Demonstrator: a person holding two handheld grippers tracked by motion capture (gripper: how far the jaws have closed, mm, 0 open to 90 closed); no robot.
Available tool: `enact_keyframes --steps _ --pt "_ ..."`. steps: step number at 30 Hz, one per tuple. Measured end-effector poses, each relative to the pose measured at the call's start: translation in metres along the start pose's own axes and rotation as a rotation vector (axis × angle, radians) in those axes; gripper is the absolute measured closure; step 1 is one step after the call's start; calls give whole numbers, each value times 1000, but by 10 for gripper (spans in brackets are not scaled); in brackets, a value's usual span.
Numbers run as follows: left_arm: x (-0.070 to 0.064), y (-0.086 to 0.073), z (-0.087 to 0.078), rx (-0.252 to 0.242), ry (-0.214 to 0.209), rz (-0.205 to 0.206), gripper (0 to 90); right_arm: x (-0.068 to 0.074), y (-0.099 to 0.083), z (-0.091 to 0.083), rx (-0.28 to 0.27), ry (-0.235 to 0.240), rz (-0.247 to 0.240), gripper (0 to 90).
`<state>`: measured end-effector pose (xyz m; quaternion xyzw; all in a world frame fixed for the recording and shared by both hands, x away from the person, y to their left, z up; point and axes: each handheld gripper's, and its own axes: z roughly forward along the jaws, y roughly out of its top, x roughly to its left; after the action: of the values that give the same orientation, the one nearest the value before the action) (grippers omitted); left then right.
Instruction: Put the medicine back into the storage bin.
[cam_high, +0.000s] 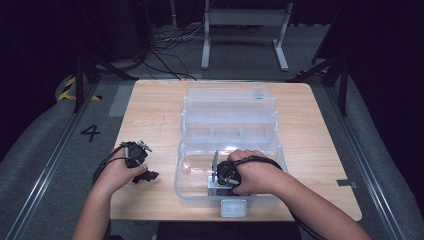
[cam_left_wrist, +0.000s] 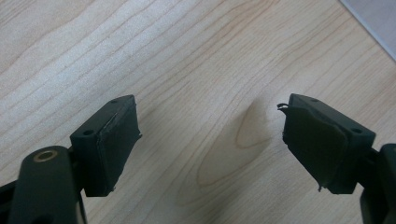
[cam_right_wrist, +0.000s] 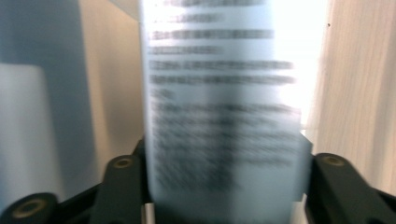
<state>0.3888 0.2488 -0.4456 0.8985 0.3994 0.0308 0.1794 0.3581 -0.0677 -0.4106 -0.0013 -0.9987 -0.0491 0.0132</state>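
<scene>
A printed bottle (cam_right_wrist: 219, 116) is clamped between the right gripper (cam_high: 226, 175) jaws inside the clear bin (cam_high: 200, 192), where a slip or wall strike is risked, while the left gripper (cam_left_wrist: 210, 144) jaws are held apart over the tabletop (cam_high: 150, 105).

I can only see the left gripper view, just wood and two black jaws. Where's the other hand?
Observer: The right hand is down inside a clear plastic box on the table.
Operator: Is it holding something?
Observer: Yes. In the right gripper view a pale flat thing with printed lines sits between its jaws. The print is too blurred to read.
Operator: Does the box have a lid?
Observer: Yes, the lid is swung open behind the box, away from the person.
Operator: And where am I on the table?
Observer: Your left gripper is open over bare wood, left of the box and apart from it.
</scene>
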Motion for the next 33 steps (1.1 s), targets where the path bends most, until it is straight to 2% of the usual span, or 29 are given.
enact_keyframes --steps 7,15,17,19,20,24,27,28,30,33 --pt "1 0 -2 -3 3 -1 189 3 -5 -24 -17 -19 -4 490" --pt "2 3 -1 -10 2 3 189 11 -17 -58 -50 -54 30 490" --pt "1 4 -1 10 -9 -18 191 11 -22 -64 -61 -69 31 484" --pt "2 5 -2 19 -12 -24 201 12 -28 -70 -71 -79 59 479" --pt "2 6 -2 23 -18 -38 209 12 -31 -73 -75 -80 67 478" --pt "4 10 -3 3 -15 -28 198 15 -43 -82 -84 -92 93 476" --pt "5 11 -3 1 -7 -46 194 17 -53 -87 -92 -88 111 473" --pt "6 12 -3 1 -6 -45 194 18 -56 -88 -95 -89 121 472" --pt "6 13 -5 6 -19 -70 196 19 -64 -89 -94 -94 135 471" --pt "6 15 -9 6 -16 -73 208 21 -73 -89 -93 -97 158 467"
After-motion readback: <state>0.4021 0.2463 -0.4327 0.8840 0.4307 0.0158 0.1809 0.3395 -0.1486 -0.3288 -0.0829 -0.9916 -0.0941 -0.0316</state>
